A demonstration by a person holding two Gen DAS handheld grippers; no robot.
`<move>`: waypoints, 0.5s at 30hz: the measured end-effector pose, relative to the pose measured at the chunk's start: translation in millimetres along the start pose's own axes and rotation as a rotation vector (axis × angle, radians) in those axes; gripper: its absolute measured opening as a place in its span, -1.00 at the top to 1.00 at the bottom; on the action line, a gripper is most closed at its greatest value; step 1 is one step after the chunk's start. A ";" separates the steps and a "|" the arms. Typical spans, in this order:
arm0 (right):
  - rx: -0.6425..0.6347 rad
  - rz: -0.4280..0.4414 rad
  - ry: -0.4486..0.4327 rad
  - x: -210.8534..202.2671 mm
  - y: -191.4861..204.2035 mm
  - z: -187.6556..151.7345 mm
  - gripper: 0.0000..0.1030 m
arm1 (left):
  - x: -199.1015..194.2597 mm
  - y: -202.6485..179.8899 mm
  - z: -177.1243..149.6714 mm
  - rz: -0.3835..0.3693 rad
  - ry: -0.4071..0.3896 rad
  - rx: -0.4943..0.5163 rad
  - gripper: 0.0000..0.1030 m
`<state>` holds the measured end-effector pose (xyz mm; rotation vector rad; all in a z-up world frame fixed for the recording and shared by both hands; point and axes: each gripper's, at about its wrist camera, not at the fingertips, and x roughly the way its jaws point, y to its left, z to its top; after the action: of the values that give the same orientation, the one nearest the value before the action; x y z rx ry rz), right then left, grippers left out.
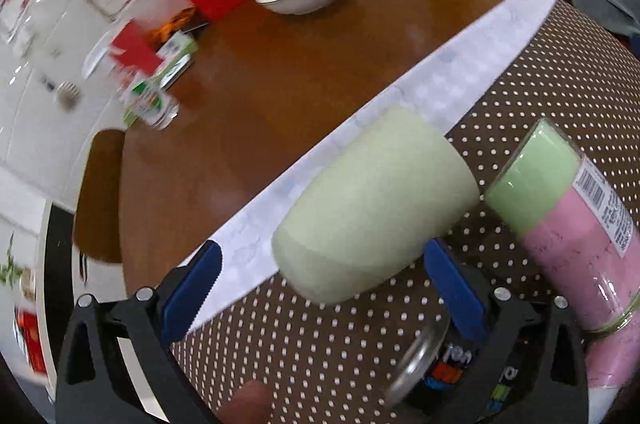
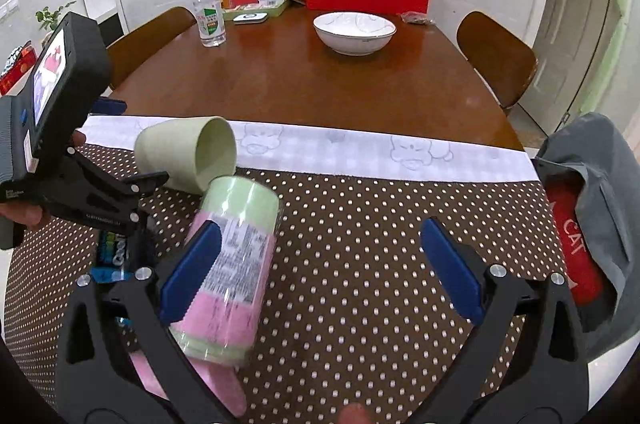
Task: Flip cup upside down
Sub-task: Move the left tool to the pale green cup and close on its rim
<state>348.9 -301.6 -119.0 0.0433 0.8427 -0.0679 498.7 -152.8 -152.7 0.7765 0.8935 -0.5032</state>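
The pale green cup lies tipped on its side, base toward my left gripper. That gripper's blue jaws stand wide on either side of the base, apart from it. In the right wrist view the cup shows its open mouth facing right, lifted or resting by the polka-dot mat's far edge; I cannot tell which. The left gripper body reaches in from the left. My right gripper is open and empty over the mat.
A clear tube of green and pink cups lies beside the cup. A glass jar sits close by. A white bowl, spray bottle, red boards and chairs stand farther back on the wooden table.
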 end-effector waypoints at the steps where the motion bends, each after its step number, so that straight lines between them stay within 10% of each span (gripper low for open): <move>1: 0.000 0.009 0.010 6.0 -0.1 1.6 -0.88 | 3.8 -2.3 2.9 -0.016 0.002 0.027 -0.93; 11: 0.008 0.039 0.055 35.0 -5.7 12.7 -0.88 | 40.3 -9.7 34.9 -0.151 0.061 0.100 -0.91; 15: 0.011 0.040 0.061 38.7 -9.3 14.0 -0.88 | 44.9 -3.7 36.7 -0.193 0.067 0.027 -0.56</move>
<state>384.3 -313.4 -138.7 0.0730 0.9021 -0.0341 538.8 -186.9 -177.4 0.7387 1.0315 -0.6636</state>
